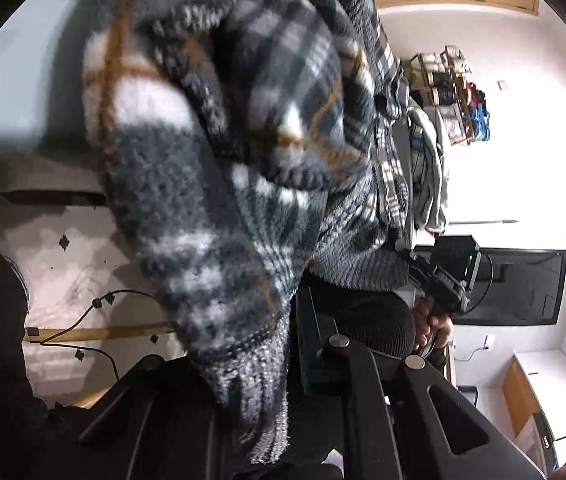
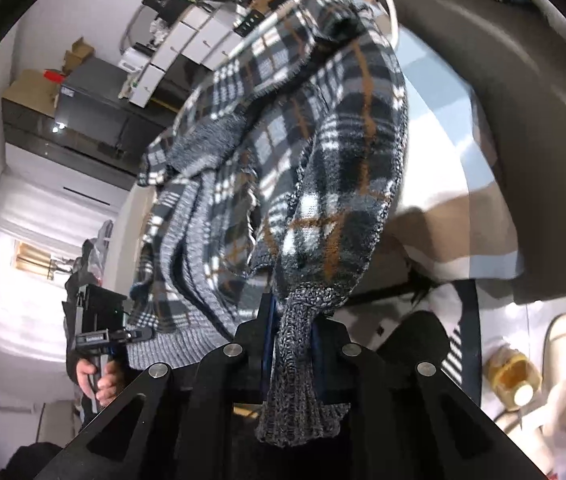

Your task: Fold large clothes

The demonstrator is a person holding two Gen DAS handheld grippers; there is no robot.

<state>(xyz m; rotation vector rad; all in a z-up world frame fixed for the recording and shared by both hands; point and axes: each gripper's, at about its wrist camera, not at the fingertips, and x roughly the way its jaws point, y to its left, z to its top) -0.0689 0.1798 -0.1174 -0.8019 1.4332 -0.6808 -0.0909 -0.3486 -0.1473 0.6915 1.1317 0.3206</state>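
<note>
Both tongs clenched on plaid sweater [image 2: 283,168]: right tongs [image 2: 293,332] pinch its ribbed cuff bottom centre, left tongs [image 1: 283,344] grip another edge. Sweater hangs mid-frame, likely lifted to spread before folding.

One plaid sweater [image 2: 283,152], two claws [image 2: 291,320]

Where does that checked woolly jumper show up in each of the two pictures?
Left wrist view: the plaid sweater fills the centre, its ribbed edge hanging into the left tongs.
Right wrist view: it hangs centre, its cuff pinched in the right tongs.
Shared landmark: the sweater's orange stripes.
</note>
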